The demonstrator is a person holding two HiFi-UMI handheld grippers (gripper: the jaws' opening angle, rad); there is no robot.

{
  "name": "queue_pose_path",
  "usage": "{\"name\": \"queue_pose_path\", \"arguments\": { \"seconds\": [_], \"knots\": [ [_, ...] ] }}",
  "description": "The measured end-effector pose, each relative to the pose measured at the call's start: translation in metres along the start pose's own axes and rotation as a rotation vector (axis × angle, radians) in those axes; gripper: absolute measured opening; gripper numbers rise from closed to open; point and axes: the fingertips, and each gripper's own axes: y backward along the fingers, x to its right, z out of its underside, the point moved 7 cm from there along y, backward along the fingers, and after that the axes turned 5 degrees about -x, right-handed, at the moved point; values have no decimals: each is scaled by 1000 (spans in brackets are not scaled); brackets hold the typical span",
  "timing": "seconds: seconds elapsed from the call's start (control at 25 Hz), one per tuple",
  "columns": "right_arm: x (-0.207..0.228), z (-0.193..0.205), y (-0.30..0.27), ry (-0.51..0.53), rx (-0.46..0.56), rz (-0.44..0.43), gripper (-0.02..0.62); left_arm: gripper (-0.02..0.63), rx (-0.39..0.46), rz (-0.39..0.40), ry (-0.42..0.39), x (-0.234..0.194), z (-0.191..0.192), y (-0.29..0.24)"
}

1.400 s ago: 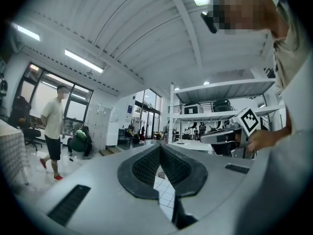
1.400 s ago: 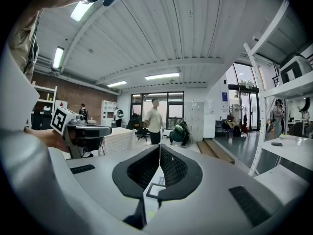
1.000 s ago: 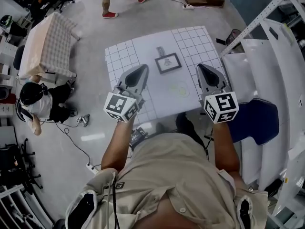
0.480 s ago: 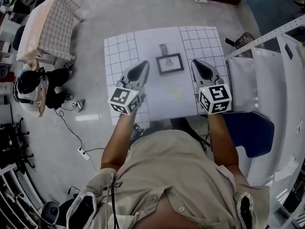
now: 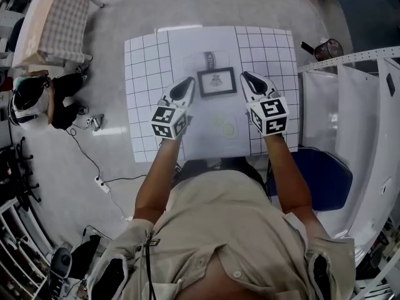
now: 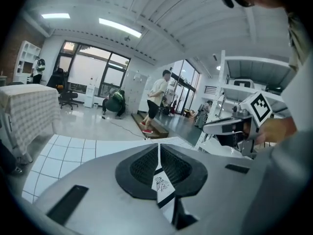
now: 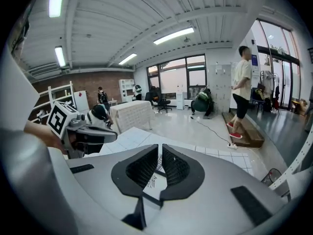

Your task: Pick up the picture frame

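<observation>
Now, the approach: left gripper [image 5: 189, 83] and right gripper [image 5: 245, 77] flank the black rectangular picture frame [image 5: 217, 81].
Both pairs of fingers [image 6: 142, 169] are pressed together, holding nothing; next they must open around its edges.

An open-plan lab hall, by its polished grey floor [image 5: 131, 8], tall windows [image 6: 93, 75], ceiling strip lights [image 7: 173, 35] and trailing cables [image 5: 84, 154].

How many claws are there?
2. The left claw is just left of the picture frame, and the right claw is just right of it. None looks hidden.
</observation>
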Motion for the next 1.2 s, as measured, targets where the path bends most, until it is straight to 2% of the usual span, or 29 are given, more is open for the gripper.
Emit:
{"name": "queue_pose_path", "arguments": {
  "seconds": [0.28,0.48,0.6,0.72,1.04,1.2],
  "knots": [
    [23,44,-65,-25,-135,-50,29,14,-129,-42,73,-23,44,-50],
    [35,75,-101,-54,-217,-77,31,19,-222,-56,86,-37,73,-83],
    [39,91,-117,-67,-262,-91,36,125,-282,-78,100,-45,89,-95],
    [42,106,-131,-87,-308,-95,99,155,-331,-95,120,-50,102,-104],
    [43,132,-150,-138,-368,-115,109,158,-426,-124,142,-50,119,-116],
    [41,136,-154,-176,-370,-117,109,150,-433,-121,184,-53,115,-117]
  ]
}}
